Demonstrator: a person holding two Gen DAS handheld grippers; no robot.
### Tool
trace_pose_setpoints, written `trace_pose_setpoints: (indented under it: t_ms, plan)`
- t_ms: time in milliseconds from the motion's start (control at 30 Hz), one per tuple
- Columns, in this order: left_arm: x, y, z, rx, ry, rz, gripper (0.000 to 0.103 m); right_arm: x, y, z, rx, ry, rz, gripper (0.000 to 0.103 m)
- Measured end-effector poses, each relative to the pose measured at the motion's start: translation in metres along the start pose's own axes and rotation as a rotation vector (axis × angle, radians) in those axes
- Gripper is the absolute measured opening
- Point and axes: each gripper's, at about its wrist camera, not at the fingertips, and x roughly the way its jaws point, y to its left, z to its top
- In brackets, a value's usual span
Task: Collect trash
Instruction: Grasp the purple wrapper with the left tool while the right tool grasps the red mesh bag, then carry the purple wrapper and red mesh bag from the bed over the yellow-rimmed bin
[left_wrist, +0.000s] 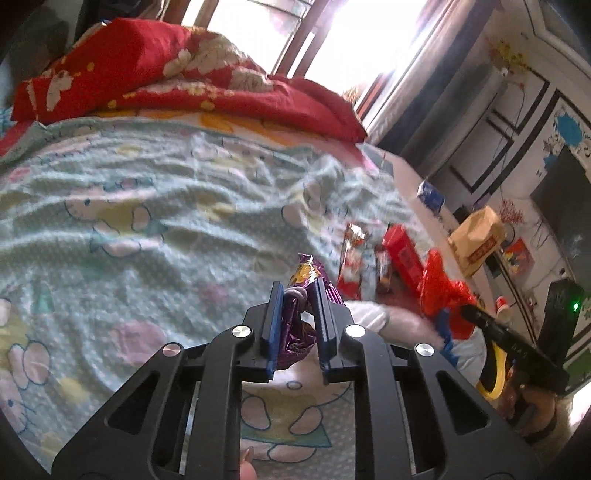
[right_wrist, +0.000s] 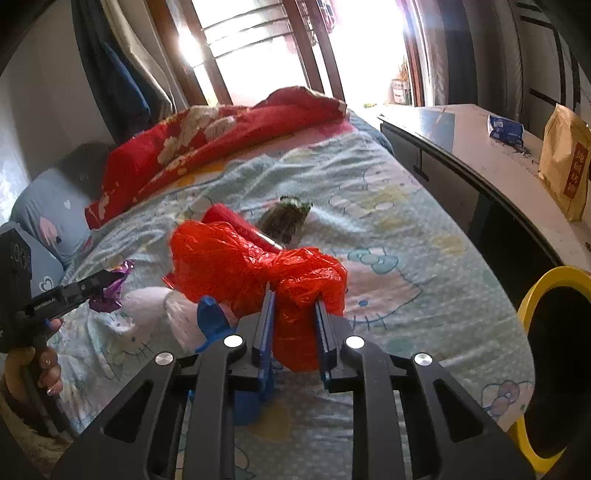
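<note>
The red bag (right_wrist: 258, 266) hides most of what lies beyond the right gripper (right_wrist: 293, 321), whose fingers are closed on its bunched plastic; its contents cannot be made out. The left gripper (left_wrist: 297, 314) has its fingers pinched on a purple wrapper (left_wrist: 301, 295). More wrappers (left_wrist: 354, 258) lie blurred on the bed (left_wrist: 147, 221) just beyond its fingertips.

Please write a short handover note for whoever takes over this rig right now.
Left gripper: shut on a purple wrapper, lifted above the bed.
Right gripper: shut on the red plastic bag, which rests on the bed.
Done: purple wrapper picked up, not yet bagged.
Left: several red packets beside the bag, and a dark green wrapper beyond it.
A yellow-rimmed bin stands at the bedside.
</note>
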Motion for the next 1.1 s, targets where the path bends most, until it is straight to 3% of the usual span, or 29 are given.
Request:
trace_pose_setpoints:
  t_ms: [300,700,1100]
  plan:
    - [-0.015,-0.031,0.016,0.048,-0.052,-0.063,0.011,-0.026,0.007,0.008,-0.05,-0.084,-0.025,0.013]
    - [-0.007,-0.079,0.019,0.121,-0.05,-0.133,0.011,-0.056,0.004,0.015,-0.06,-0.155,-0.036,0.011]
    - [0.006,-0.146,0.016,0.24,-0.037,-0.208,0.011,-0.089,-0.024,0.011,-0.03,-0.209,-0.077,0.011]
